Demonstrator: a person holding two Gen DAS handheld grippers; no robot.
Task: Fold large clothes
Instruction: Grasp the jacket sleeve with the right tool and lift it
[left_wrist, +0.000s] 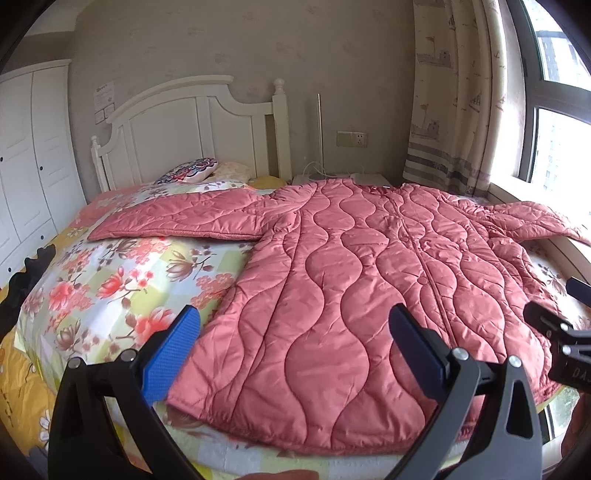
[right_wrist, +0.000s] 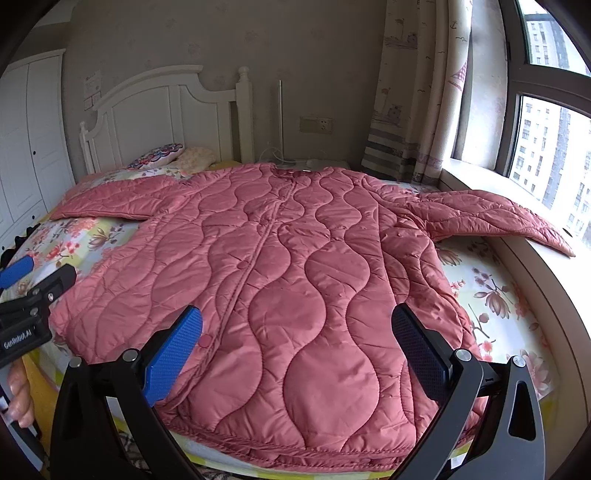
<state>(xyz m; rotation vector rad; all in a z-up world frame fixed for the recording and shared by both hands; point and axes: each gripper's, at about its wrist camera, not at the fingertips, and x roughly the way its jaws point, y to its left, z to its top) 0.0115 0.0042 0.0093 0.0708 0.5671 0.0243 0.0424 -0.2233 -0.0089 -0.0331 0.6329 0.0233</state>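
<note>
A large pink quilted coat (left_wrist: 369, 266) lies spread flat, front up, on the floral bedsheet (left_wrist: 122, 273). It also shows in the right wrist view (right_wrist: 295, 266). Its left sleeve (left_wrist: 177, 218) stretches out over the bed. Its right sleeve (right_wrist: 495, 214) lies over the windowsill. My left gripper (left_wrist: 295, 343) is open and empty, hovering over the coat's lower left hem. My right gripper (right_wrist: 299, 343) is open and empty above the coat's lower middle. Each gripper shows at the edge of the other's view, the right (left_wrist: 554, 328) and the left (right_wrist: 33, 295).
A white headboard (left_wrist: 192, 122) and pillows (left_wrist: 195, 170) stand at the far end of the bed. A white wardrobe (left_wrist: 26, 155) is at the left. A curtain (left_wrist: 450, 96), window and sill (right_wrist: 480, 177) run along the right side.
</note>
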